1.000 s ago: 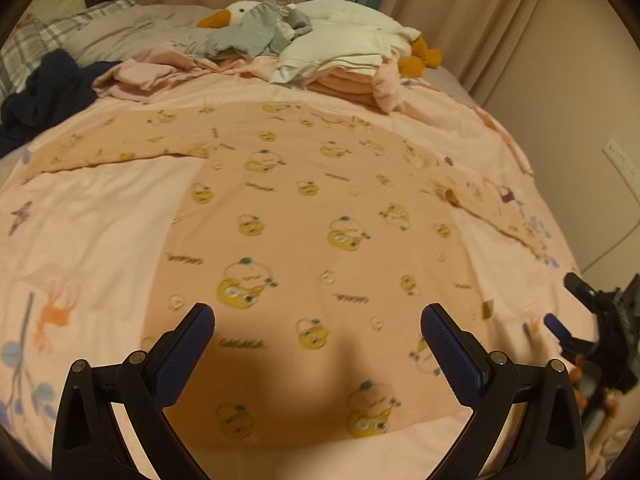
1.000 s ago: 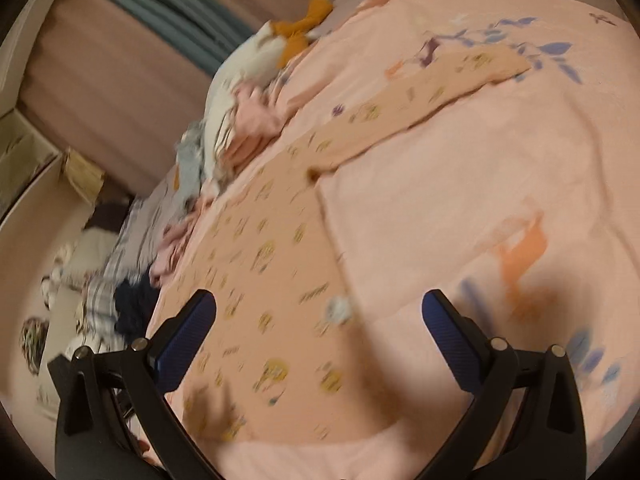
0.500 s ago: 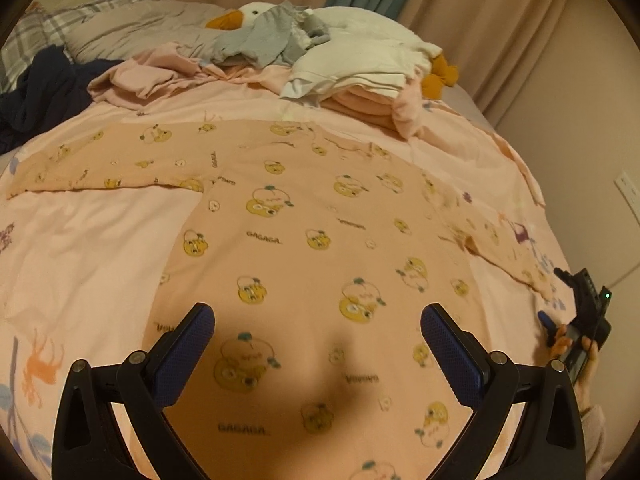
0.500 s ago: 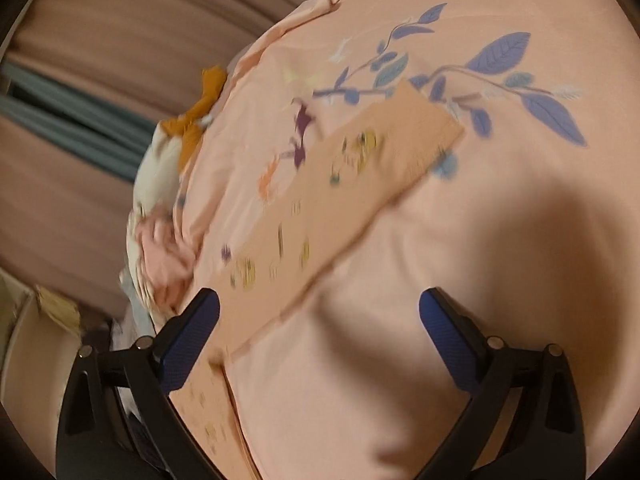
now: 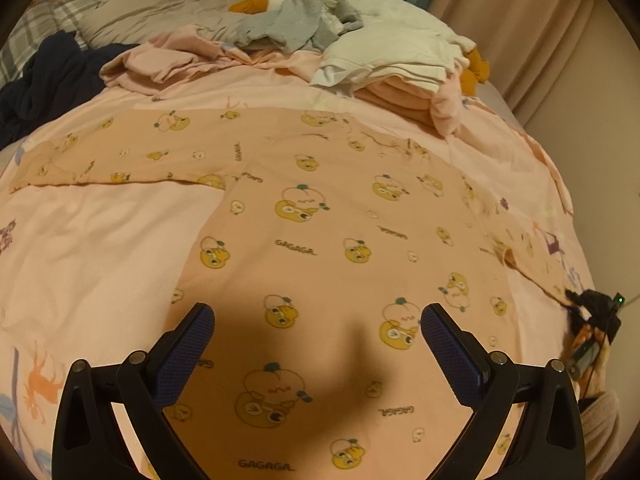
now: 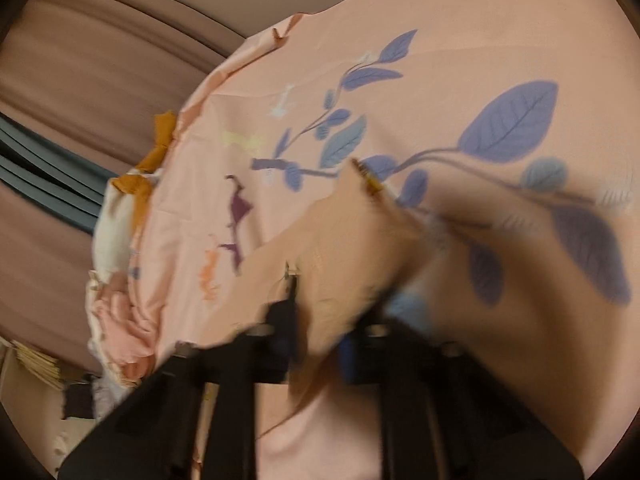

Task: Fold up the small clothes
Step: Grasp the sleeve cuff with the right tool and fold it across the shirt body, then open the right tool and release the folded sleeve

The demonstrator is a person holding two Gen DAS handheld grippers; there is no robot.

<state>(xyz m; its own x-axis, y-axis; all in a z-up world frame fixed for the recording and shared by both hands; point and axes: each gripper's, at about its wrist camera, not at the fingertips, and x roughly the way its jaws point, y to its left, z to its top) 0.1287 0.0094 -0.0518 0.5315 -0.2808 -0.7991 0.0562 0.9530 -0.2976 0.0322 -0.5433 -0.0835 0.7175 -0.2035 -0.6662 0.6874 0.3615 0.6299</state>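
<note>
One wide bed cover (image 5: 100,248), pale pink with printed leaves and small animals, fills most of both views. Spread flat across its middle lies the peach long-sleeved top (image 5: 320,232), patterned with yellow ducks and the word GAGAGA; its body runs toward the left wrist camera, one sleeve stretches out to the left side of that view, and the other sleeve (image 6: 332,248) reaches to the right edge of the bed. Beyond the top, near the head of the bed, sit a white plush goose (image 5: 384,16) with an orange beak, a grey garment (image 5: 296,24) draped over it, a folded white and pink stack (image 5: 400,76), a crumpled pink garment (image 5: 160,64) and a dark navy garment (image 5: 44,76) at the far left. Beige curtains (image 5: 520,12) hang behind.

The left gripper (image 5: 316,344) hovers over the lower part of the top with its jaws spread wide and nothing between them; its blue pads (image 5: 184,352) are clear of the cloth. The right gripper (image 6: 320,344) is at the end of the far sleeve, seen small at the right edge of the left wrist view (image 5: 592,320). Its own view is blurred, but the jaws stand close together with the sleeve's cuff pinched between them, the fabric lifted and bunched above the fingers
</note>
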